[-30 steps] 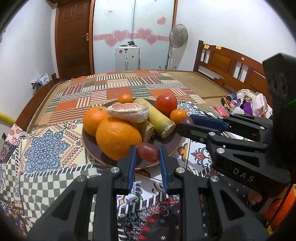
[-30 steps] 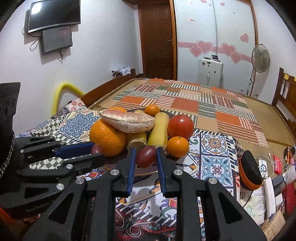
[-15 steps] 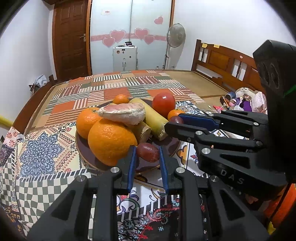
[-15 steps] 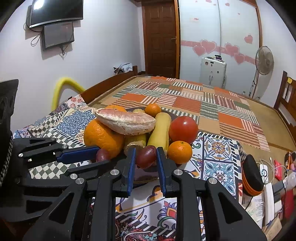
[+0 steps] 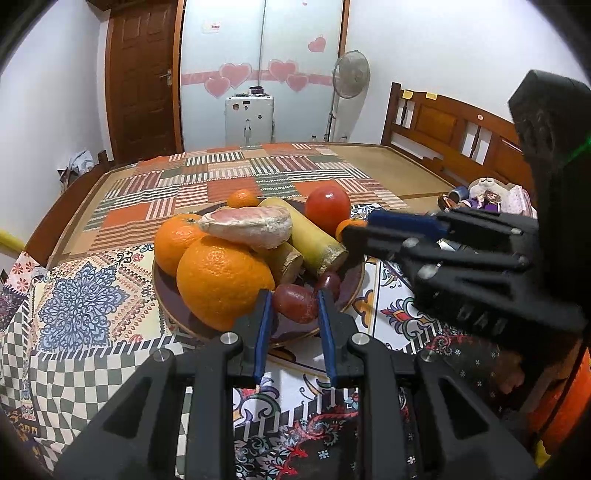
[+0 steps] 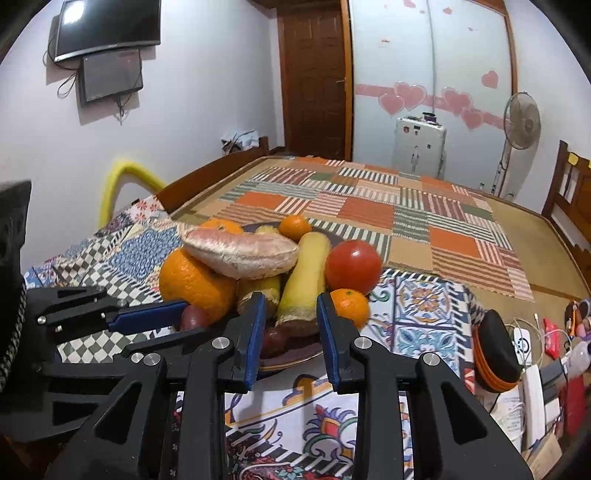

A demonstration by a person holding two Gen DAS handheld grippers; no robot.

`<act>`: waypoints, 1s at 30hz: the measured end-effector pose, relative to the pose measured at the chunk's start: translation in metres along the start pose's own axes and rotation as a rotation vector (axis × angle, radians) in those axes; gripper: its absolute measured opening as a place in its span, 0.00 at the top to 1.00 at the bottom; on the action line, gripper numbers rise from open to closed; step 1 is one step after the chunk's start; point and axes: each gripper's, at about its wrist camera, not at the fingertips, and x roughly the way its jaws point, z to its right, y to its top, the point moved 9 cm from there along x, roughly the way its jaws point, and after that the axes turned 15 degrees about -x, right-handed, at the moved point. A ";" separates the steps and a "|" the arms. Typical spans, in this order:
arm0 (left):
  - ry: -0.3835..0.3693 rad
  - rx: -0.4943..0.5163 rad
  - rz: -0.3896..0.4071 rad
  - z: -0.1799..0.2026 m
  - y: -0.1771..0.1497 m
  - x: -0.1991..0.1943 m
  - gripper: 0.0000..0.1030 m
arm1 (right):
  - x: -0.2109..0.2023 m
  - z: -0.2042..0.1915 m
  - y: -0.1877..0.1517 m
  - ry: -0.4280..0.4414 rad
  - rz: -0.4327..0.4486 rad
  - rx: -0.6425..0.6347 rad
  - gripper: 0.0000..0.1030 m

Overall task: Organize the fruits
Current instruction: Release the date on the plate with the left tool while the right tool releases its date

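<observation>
We see our left gripper (image 5: 294, 311) clamped on a dark red grape (image 5: 295, 302) at the near edge of the brown plate (image 5: 173, 295), just beside the big orange (image 5: 223, 282). A second grape (image 5: 330, 282) lies on the plate behind it, below the sugarcane pieces (image 5: 306, 240). Our right gripper (image 5: 354, 229) reaches in from the right, blurred, near the tomato (image 5: 327, 209).

Standing fan (image 6: 521, 122) at 2 o'clock; wall television (image 6: 107, 27) at 10; wooden door (image 6: 314, 77) at 12; white appliance (image 6: 419, 144) beside fan.
</observation>
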 end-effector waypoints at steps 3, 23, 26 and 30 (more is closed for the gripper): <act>0.004 -0.001 -0.002 0.000 0.000 0.000 0.76 | -0.011 0.008 0.000 -0.013 0.021 0.020 0.65; 0.059 0.047 0.031 0.020 0.010 0.015 0.59 | -0.046 0.034 -0.007 -0.033 0.095 0.048 0.62; 0.049 0.026 0.064 0.017 0.015 -0.002 0.59 | -0.050 0.031 -0.003 -0.039 0.108 0.045 0.62; 0.037 -0.008 0.126 0.010 0.026 -0.035 0.59 | -0.066 0.022 0.007 -0.046 0.139 0.036 0.62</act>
